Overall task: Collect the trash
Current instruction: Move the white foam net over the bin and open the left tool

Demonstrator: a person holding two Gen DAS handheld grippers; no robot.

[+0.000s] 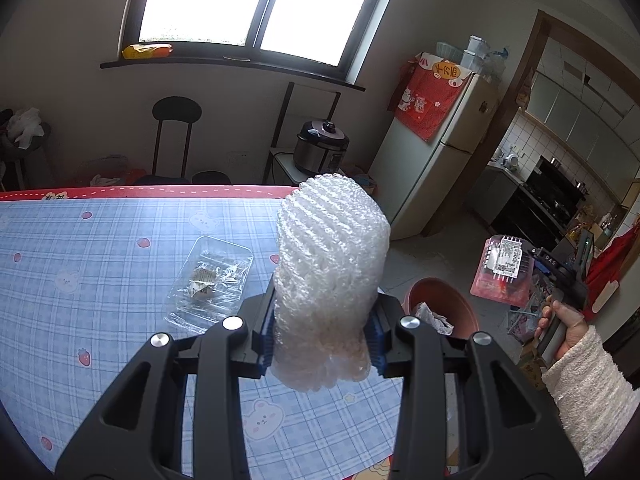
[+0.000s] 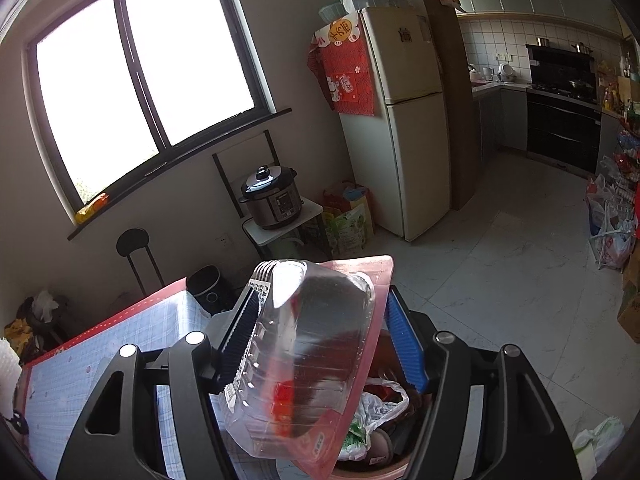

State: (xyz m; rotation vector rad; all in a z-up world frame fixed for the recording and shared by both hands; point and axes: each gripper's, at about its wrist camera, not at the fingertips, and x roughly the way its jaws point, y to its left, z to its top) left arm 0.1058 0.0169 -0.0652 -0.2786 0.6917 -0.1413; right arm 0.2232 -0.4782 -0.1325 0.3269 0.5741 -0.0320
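My left gripper (image 1: 326, 300) is shut on a white foam net sleeve (image 1: 332, 248), which stands upright above the near right part of the table. A clear plastic clamshell (image 1: 210, 284) lies on the blue checked tablecloth (image 1: 100, 264) to its left. In the right wrist view a clear and pink plastic tray (image 2: 320, 352) hangs tilted between the jaws of my right gripper (image 2: 322, 292). The tray leans on the black left pad (image 2: 240, 332); a gap shows at the blue right pad (image 2: 404, 344). Below it is the brown bin (image 2: 384, 468), holding a white bag (image 2: 380, 404).
The bin (image 1: 440, 292) stands on the floor off the table's right edge. A person's hand (image 1: 560, 320) in a white sleeve holds the right gripper there. A fridge (image 2: 400, 120), a pressure cooker (image 2: 272, 200) on a small stand, stools and bags on the floor surround the tiled floor.
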